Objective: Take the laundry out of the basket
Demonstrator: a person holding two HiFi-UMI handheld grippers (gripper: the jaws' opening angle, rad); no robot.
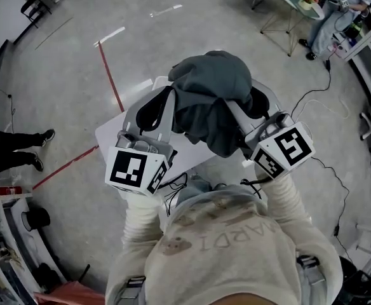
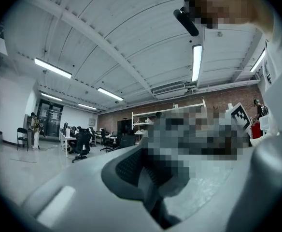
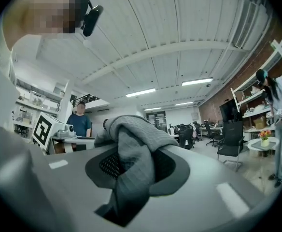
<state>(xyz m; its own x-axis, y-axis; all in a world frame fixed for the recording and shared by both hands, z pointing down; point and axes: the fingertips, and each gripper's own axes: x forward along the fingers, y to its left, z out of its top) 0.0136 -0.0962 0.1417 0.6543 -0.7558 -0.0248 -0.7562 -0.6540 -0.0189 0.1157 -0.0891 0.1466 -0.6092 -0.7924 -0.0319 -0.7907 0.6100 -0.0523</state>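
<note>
A dark grey garment (image 1: 211,100) hangs bunched in the air between my two grippers, above a white table (image 1: 112,132). My left gripper (image 1: 166,107) is shut on the garment's left side and my right gripper (image 1: 239,116) on its right side. In the right gripper view the ribbed grey cloth (image 3: 131,149) drapes over the jaws and runs down into the narrow gap of the right gripper (image 3: 126,187). In the left gripper view the cloth (image 2: 189,134) is hidden by a mosaic patch, and dark fabric fills the slit of the left gripper (image 2: 155,197). No basket shows in any view.
A red tape line (image 1: 109,75) crosses the concrete floor. A person's legs (image 1: 14,148) stand at the left edge. Another person stands by a round table (image 1: 300,2) at the top right. Cables (image 1: 325,94) trail on the floor to the right.
</note>
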